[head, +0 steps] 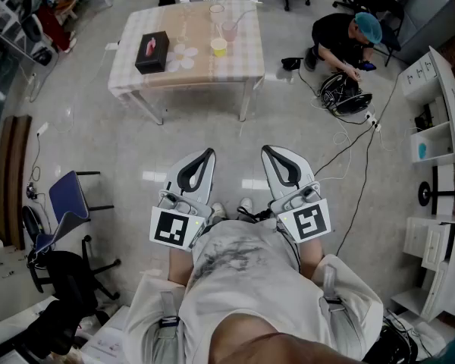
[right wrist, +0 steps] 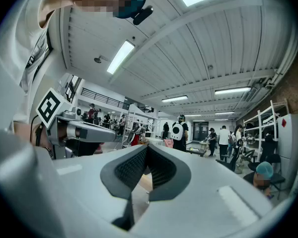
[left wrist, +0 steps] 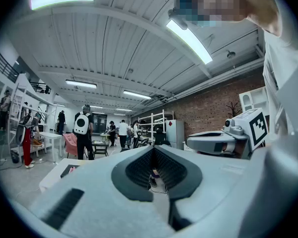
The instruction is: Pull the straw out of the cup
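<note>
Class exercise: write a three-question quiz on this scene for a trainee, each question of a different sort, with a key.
1. True or false: the left claw holds something.
2. In the head view, the black box sits on which part of the table? A left, B middle, C right.
3. Fill in: the right claw is ____ (open/shut).
Key: 1 false; 2 A; 3 shut.

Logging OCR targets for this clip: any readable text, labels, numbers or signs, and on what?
No text is readable in any view.
Marker cubes on left gripper and right gripper: black-and-white square patterns, no words.
Black box on the table: pink print, too small to read.
White cabinet at right: dark marks, too small to read.
</note>
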`<state>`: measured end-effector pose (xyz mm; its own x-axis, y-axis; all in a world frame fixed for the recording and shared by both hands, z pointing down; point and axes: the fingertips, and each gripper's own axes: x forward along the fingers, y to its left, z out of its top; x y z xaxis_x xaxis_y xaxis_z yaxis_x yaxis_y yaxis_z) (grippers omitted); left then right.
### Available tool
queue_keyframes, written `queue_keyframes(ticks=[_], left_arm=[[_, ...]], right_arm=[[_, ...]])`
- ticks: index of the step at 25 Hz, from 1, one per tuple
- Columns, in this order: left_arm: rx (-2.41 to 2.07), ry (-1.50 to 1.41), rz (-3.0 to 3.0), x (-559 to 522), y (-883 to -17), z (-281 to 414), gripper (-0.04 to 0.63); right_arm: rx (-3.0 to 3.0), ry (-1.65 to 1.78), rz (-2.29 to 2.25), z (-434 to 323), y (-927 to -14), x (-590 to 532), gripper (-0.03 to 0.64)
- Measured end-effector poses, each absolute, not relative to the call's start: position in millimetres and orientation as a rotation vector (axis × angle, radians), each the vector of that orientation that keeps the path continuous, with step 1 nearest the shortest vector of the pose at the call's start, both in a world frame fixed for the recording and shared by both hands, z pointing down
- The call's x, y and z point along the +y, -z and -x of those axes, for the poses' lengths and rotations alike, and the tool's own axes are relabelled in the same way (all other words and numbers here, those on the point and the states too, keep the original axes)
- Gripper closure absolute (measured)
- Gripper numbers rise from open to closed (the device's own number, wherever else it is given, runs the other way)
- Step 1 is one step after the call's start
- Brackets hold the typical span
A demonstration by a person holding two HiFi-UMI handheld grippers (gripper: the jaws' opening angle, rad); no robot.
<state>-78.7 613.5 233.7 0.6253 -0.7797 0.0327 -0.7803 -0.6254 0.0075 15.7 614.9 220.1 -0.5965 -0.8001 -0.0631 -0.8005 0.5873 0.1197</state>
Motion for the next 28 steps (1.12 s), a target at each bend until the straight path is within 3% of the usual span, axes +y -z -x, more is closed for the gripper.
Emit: queue_keyframes(ticks=[28], left_arm=[[-1.346, -0.101, -2.782, 574.8, -253.6, 28.1, 0.589]], right_arm=[[2.803, -0.17, 1.394, -68.6, -239.2, 570.5, 0.607]])
